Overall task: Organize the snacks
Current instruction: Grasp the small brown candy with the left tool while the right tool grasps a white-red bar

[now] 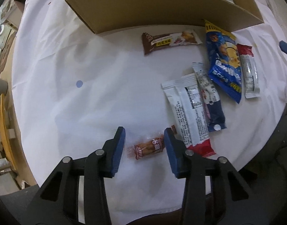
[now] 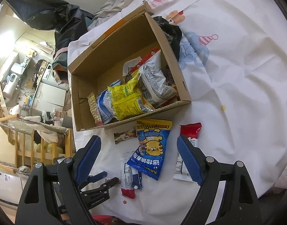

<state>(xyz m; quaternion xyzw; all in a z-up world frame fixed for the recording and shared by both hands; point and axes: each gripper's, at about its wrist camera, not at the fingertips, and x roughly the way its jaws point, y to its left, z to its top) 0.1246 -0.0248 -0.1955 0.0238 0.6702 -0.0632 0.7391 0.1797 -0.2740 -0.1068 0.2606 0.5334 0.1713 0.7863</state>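
Left gripper (image 1: 144,136): pointing down, jaws apart either side of a small orange sweet (image 1: 146,148) on the white cloth (image 1: 68,93); the right pad brushes the wrapper, not yet clamped.

Loose on the cloth: brown bar (image 1: 169,41), white packet (image 1: 188,116), dark stick (image 1: 211,101), blue bag (image 1: 224,63), red-and-white packet (image 1: 249,71).

Cardboard box (image 2: 132,120): already holds several bags.

Right gripper (image 2: 138,146): released, empty, above the blue bag.

Status: partly done; six snacks left to box.
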